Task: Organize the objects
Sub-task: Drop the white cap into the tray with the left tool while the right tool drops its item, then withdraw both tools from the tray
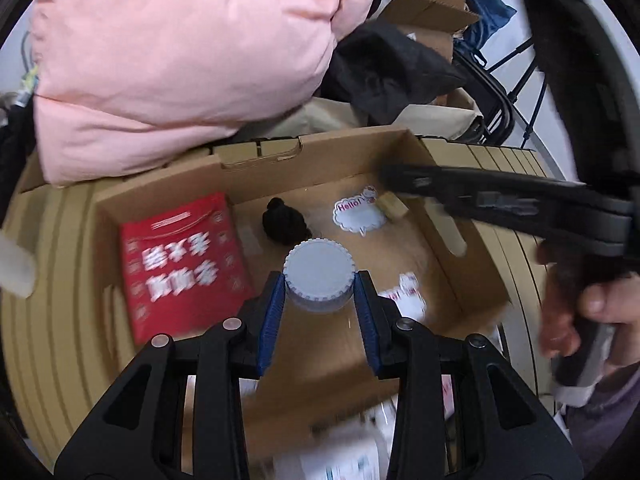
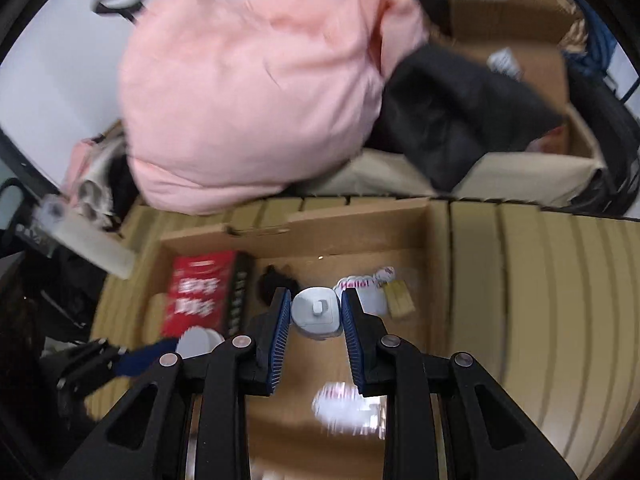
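My left gripper [image 1: 319,280] is shut on a grey ribbed round lid [image 1: 319,270] over the open cardboard box [image 1: 320,148]. My right gripper [image 2: 315,308] is shut on a small white squarish object with a peg [image 2: 317,312], also above the box [image 2: 340,216]. In the left wrist view the right gripper [image 1: 400,182] reaches in from the right over the box, held by a hand. In the right wrist view the left gripper's blue pad [image 2: 144,356] and the grey lid [image 2: 196,340] show at lower left.
In the box lie a red booklet [image 1: 184,260], a black tuft [image 1: 284,220], white "Hello" stickers [image 1: 358,214] and a tan block [image 1: 394,204]. A pink pillow [image 1: 180,60] and black cloth [image 1: 392,68] pile behind it. Another cardboard box [image 2: 520,52] stands far right.
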Action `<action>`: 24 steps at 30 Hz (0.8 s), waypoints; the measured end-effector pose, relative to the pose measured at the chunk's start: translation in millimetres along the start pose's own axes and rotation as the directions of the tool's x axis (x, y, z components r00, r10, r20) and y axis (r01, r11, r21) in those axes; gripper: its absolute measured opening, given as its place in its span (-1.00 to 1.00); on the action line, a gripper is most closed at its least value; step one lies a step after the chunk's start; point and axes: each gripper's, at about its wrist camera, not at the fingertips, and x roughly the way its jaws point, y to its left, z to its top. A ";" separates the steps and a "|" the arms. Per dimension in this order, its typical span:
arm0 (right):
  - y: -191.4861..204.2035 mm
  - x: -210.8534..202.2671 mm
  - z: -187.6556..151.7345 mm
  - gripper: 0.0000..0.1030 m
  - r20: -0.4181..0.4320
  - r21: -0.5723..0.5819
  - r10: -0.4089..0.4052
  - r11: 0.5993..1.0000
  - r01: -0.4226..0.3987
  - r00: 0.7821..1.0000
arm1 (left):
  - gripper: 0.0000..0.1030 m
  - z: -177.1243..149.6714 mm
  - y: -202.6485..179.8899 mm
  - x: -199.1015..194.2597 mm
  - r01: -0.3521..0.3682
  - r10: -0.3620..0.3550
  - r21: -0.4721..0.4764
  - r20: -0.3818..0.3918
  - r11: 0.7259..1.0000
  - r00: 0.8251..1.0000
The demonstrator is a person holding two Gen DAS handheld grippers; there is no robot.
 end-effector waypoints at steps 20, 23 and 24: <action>6.1 -141.5 -26.7 0.78 0.094 -0.056 0.000 0.998 0.005 0.996 | 0.64 -40.2 3.2 -195.4 -0.158 0.146 0.045 0.204 0.986 0.968; 18.3 -197.1 -51.7 0.78 0.126 -0.116 -0.027 0.992 0.042 0.992 | 0.84 -69.9 -9.6 -258.9 -0.215 0.199 0.044 0.234 0.976 0.952; 22.9 -219.6 -63.3 0.78 0.143 -0.137 -0.032 0.989 0.052 0.989 | 0.86 -81.2 -13.4 -277.3 -0.229 0.213 0.040 0.237 0.973 0.948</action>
